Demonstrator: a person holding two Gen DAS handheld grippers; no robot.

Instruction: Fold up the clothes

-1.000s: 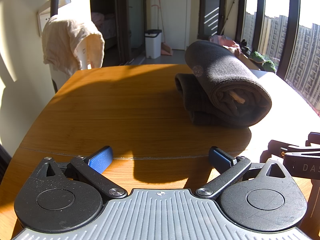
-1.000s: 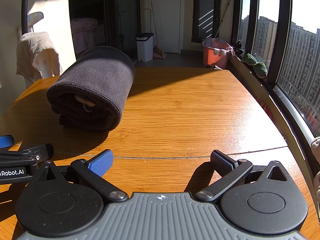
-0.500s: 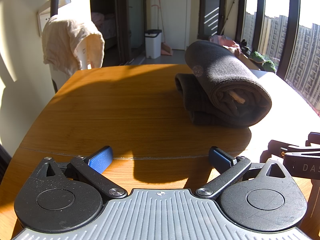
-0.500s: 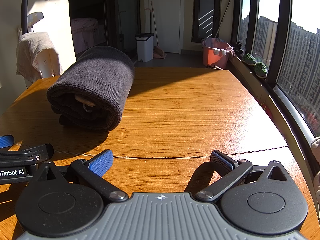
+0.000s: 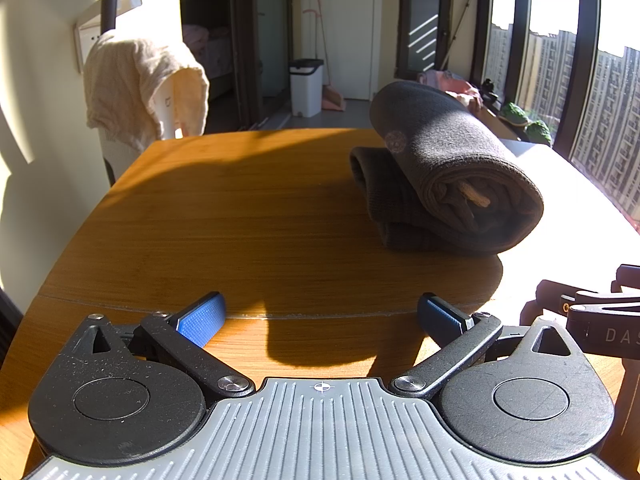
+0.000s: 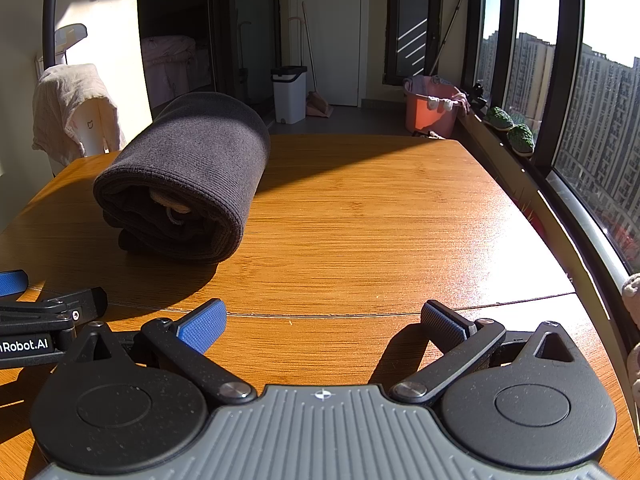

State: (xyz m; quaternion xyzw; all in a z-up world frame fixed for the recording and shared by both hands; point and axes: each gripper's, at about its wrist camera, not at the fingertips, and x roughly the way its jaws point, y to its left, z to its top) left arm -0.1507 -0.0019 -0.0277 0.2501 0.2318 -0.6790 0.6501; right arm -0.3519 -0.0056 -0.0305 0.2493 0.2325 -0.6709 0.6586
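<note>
Gaping wide, empty: left gripper point(image 5: 322, 314), right gripper point(image 6: 324, 322).

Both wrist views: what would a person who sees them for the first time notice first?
First the dark rolled garment, lying on the wooden table in strong sunlight, its rolled end facing the cameras. Then the two pairs of tongs, left and right, both open with blue pads, low over the near table edge and holding nothing. At the far left, a cream cloth hangs over something white.
</note>
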